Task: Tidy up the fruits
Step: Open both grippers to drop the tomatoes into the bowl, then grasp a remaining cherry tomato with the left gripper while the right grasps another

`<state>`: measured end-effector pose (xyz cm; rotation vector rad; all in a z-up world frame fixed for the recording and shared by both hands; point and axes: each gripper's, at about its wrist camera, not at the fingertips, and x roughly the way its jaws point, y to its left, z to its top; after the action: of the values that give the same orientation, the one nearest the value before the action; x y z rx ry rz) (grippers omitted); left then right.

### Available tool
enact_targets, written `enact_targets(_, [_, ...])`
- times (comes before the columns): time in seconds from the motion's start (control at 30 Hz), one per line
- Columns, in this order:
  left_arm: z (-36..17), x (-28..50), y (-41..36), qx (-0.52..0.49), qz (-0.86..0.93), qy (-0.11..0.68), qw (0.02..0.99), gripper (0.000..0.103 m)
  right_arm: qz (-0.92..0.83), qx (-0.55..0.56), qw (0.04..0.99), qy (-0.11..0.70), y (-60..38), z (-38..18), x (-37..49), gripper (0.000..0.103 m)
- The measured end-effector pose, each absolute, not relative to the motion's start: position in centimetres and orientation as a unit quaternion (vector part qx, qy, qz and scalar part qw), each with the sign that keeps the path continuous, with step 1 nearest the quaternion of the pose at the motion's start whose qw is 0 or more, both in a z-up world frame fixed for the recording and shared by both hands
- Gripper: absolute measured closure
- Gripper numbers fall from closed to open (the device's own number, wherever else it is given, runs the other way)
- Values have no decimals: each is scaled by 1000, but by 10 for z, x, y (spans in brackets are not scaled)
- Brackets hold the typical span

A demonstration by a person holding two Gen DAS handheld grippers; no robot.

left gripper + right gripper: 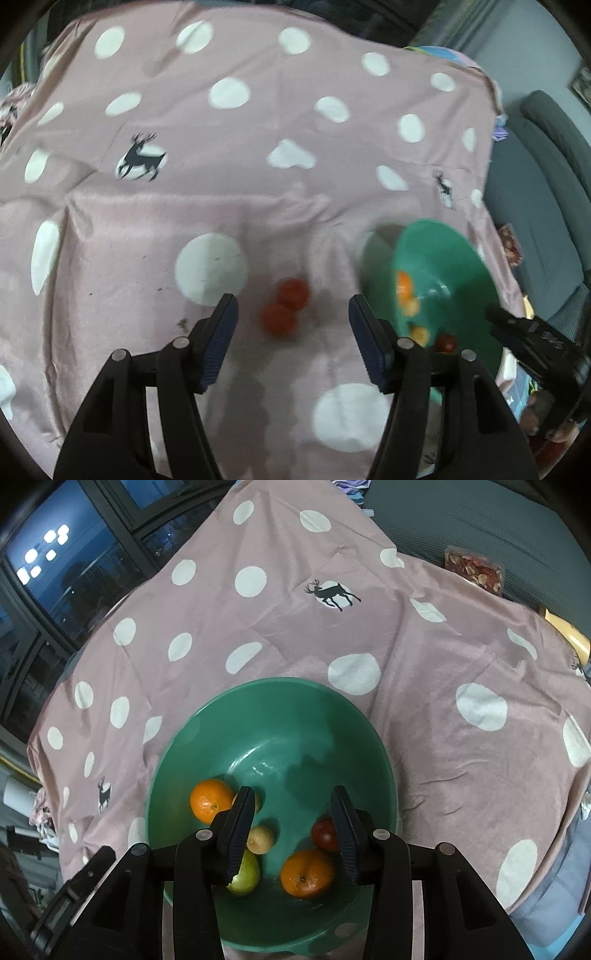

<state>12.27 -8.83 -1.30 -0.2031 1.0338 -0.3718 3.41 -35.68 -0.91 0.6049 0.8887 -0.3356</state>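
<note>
Left wrist: left tongs (293, 321) wide above two tomatoes (284, 312); right tongs (291, 825) wide over bowl (221, 716)

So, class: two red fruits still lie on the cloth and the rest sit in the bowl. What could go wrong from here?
1. The two red fruits touch each other; the open left gripper closing on one may nudge the other so it rolls across the cloth.
2. The right gripper hangs open, empty, over the bowl; lowering it could bump an orange or the pear.
3. The left view is blurred, so aim may be off.
</note>
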Motion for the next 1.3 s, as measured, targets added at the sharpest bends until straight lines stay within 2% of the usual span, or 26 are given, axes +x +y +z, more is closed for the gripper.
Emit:
enact_targets(0.23, [-48,134,-95,-89,-171,525,829,46,-154,281,848,423,-352,-9,37,60])
enact_targets(0.3, [-54,136,-97,-90,-171,532,824,54,-153,279,848,424,-350,-8,37,60])
enact_targets(0.5, [-65,141,-102,-87,-168,534,824,64,-149,273,850,425,-347,-8,39,60])
enact_targets(0.6, [-66,142,-101,-88,-167,532,825,74,-148,272,850,425,-346,-8,40,60])
enact_targets(0.87, [-66,141,-100,-84,-161,528,830,75,-142,267,853,425,-338,-6,42,60])
enact_targets(1.07, [-46,122,-65,-92,-153,504,845,75,-101,256,865,420,-316,0,51,60])
enact_targets(1.3, [-39,98,-17,-90,-125,489,859,75,-16,206,877,434,-246,4,82,60])
